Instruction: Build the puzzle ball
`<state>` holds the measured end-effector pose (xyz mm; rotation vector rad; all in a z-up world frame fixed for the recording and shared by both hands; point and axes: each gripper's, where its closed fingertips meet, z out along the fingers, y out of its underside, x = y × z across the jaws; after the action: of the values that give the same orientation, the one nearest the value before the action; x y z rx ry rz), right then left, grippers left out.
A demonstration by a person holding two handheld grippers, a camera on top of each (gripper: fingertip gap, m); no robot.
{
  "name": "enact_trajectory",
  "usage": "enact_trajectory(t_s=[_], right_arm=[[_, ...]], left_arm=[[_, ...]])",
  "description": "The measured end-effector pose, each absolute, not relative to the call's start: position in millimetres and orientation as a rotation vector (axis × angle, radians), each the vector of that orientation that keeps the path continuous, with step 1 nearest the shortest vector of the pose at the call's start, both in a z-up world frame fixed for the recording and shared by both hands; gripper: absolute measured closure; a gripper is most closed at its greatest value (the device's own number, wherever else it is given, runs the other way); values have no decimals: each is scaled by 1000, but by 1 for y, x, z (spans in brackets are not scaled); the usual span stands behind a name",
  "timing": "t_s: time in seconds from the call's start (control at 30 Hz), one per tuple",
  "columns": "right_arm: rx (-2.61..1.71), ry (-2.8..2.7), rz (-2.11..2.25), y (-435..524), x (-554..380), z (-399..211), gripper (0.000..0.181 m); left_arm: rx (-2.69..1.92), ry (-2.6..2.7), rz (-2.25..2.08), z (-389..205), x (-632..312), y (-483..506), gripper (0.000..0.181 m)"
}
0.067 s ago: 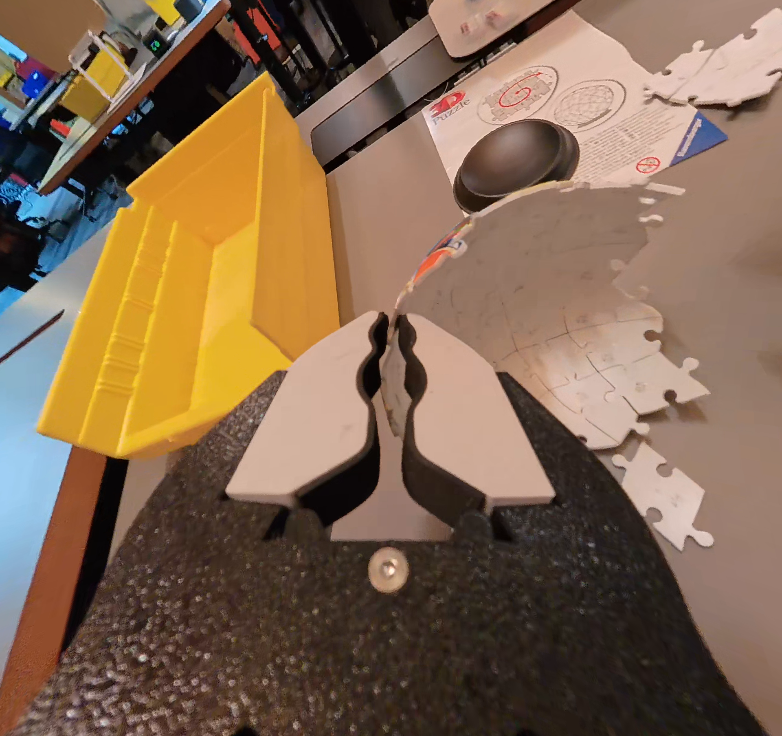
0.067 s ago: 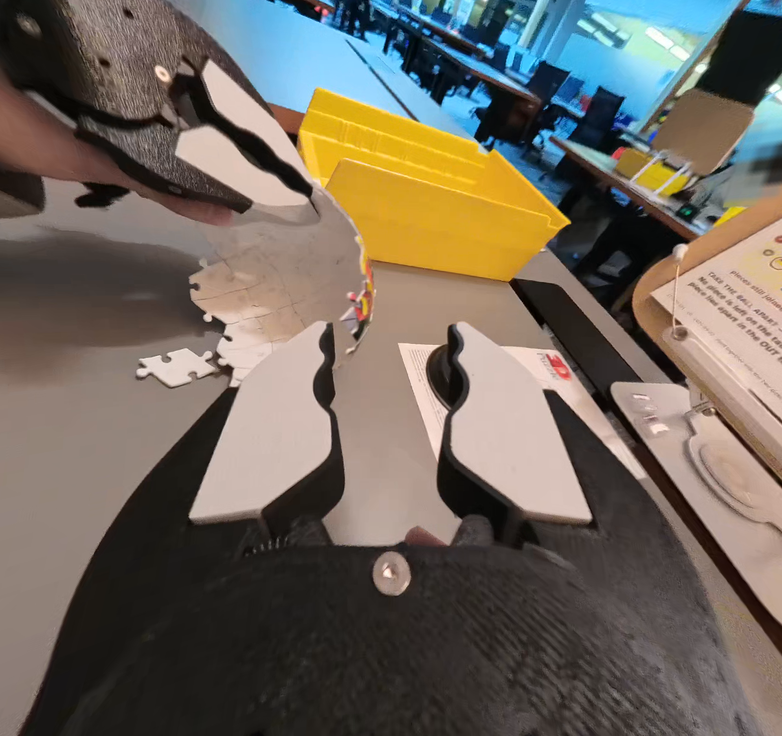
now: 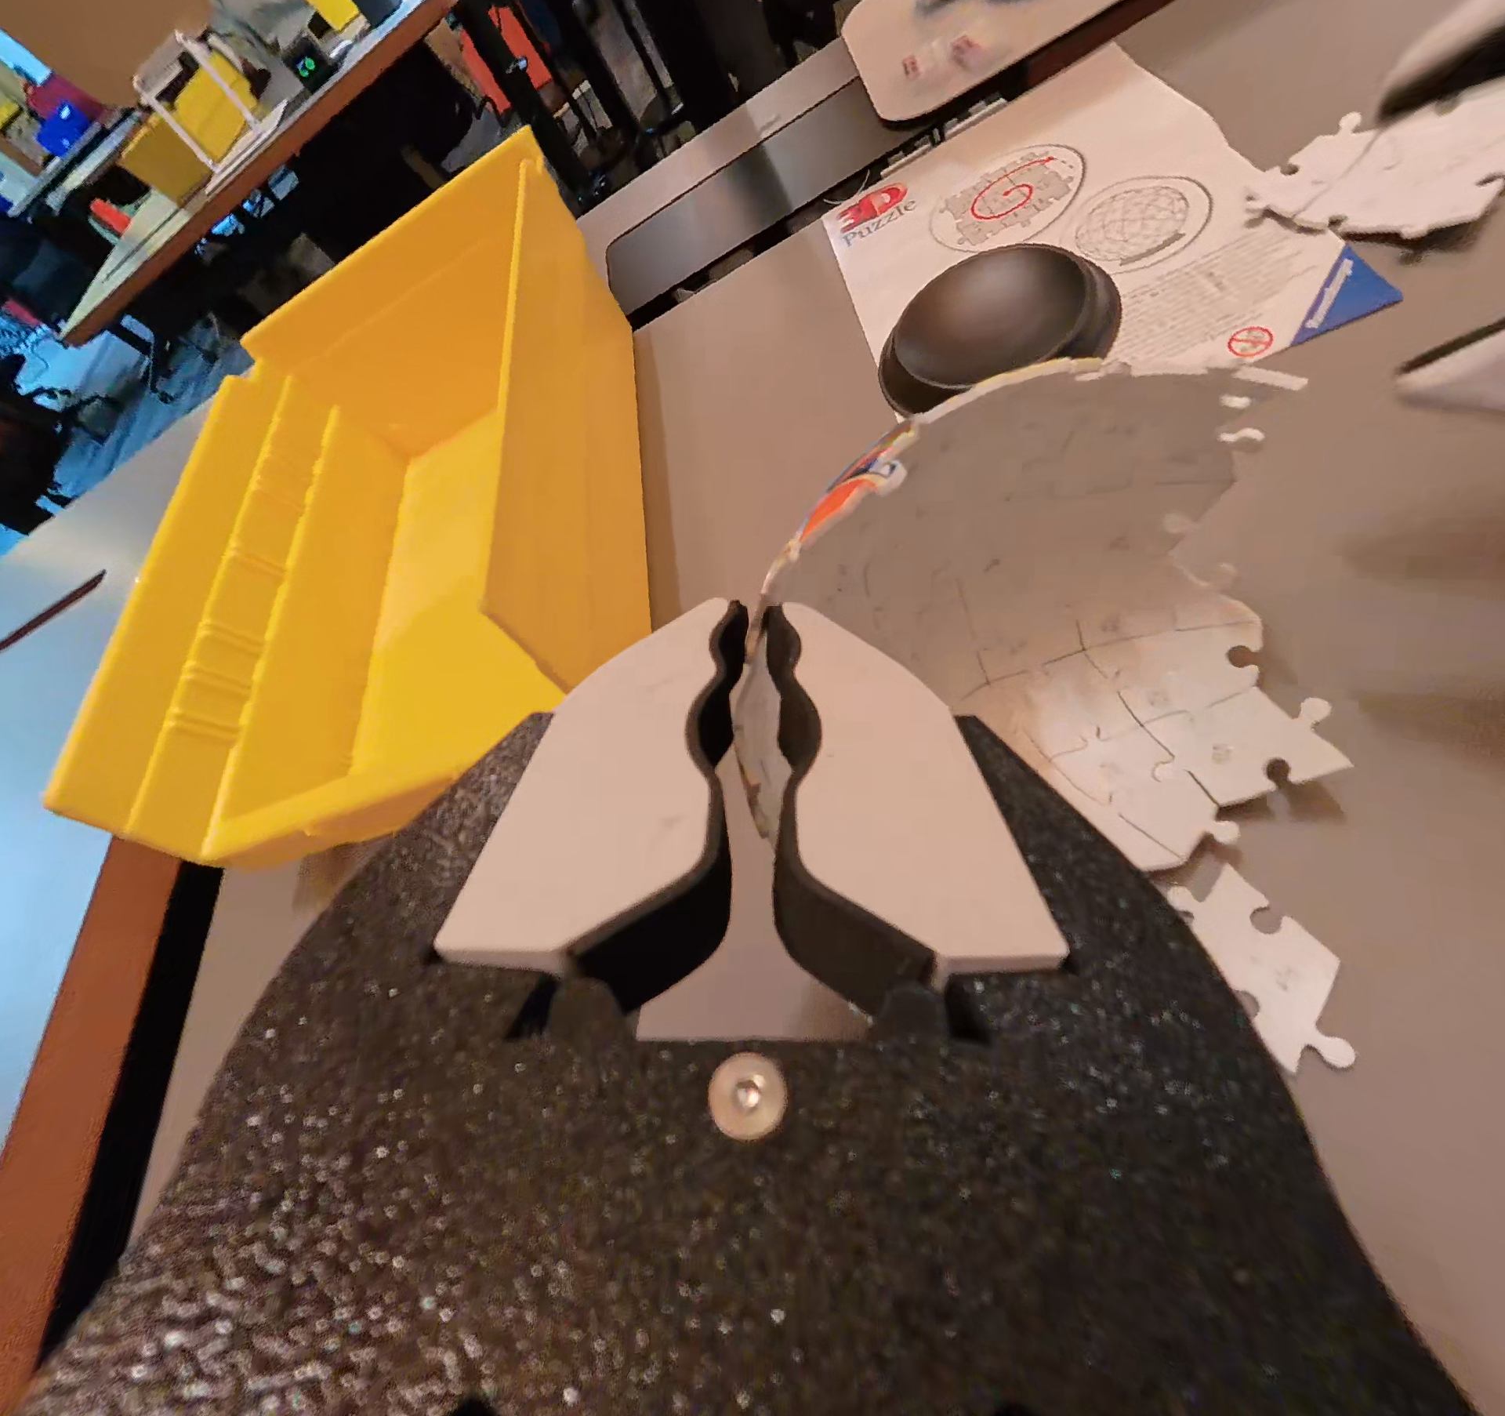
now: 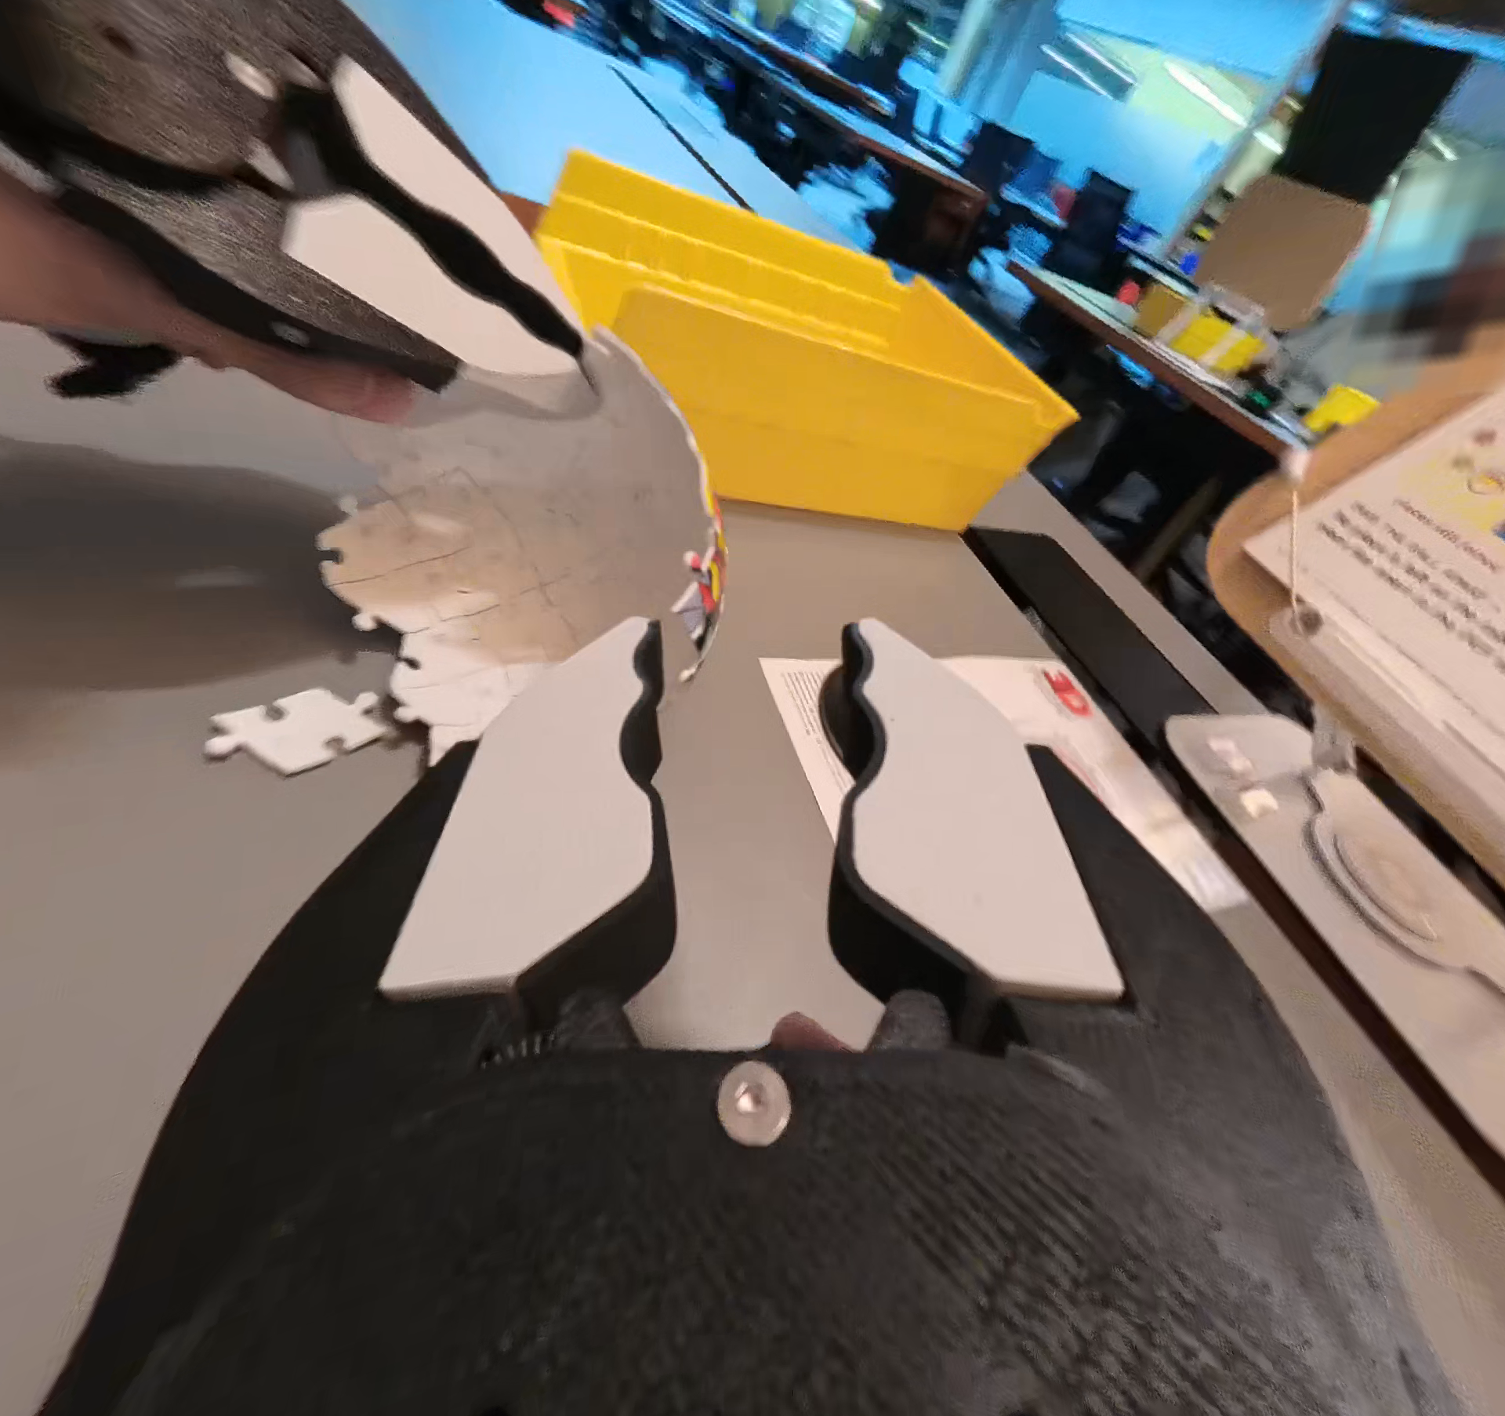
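My left gripper is shut on the rim of a curved, partly built puzzle ball shell, white inside with colour on its outer edge, standing on the grey table. The shell also shows in the right wrist view, with the left gripper clamped on its top edge. My right gripper is open and empty, just right of the shell, and its blurred fingers show at the right edge of the left wrist view. A loose puzzle piece lies by the shell; it also shows in the right wrist view.
A yellow bin stands left of the shell; it also shows in the right wrist view. A black round stand sits on an instruction sheet. A flat group of joined white pieces lies at the far right. A tray lies beyond the table's right edge. The gap from one gripper's tips to the other's is roughly 12 cm. Between my right fingertips and the loose puzzle piece there is roughly 12 cm. My right wrist view looks at it from another angle.
My right gripper has shifted closer to the shell and its fingers have entered the left wrist view at the right edge. The left gripper still holds the shell.
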<state>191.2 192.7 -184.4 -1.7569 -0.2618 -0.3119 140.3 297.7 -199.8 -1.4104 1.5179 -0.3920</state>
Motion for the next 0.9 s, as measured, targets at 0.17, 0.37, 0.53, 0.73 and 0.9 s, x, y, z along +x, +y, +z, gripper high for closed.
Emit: enact_trajectory(t_s=[0.17, 0.37, 0.53, 0.73, 0.9], right_arm=[[-1815, -227, -411, 220, 194, -212, 148], [-1750, -283, -481, 228, 188, -205, 176], [-1659, -402, -739, 222, 190, -194, 177], [-1593, -532, -971, 214, 192, -187, 176], [-1566, -544, -1089, 208, 197, -181, 177]], left_arm=[[-1425, 1477, -423, -200, 140, 298, 176], [-1423, 1467, -426, -199, 138, 298, 176], [-1388, 1440, -453, -198, 142, 294, 172], [-1393, 1439, -528, -194, 141, 289, 149], [-1414, 1446, -648, -181, 117, 275, 146]])
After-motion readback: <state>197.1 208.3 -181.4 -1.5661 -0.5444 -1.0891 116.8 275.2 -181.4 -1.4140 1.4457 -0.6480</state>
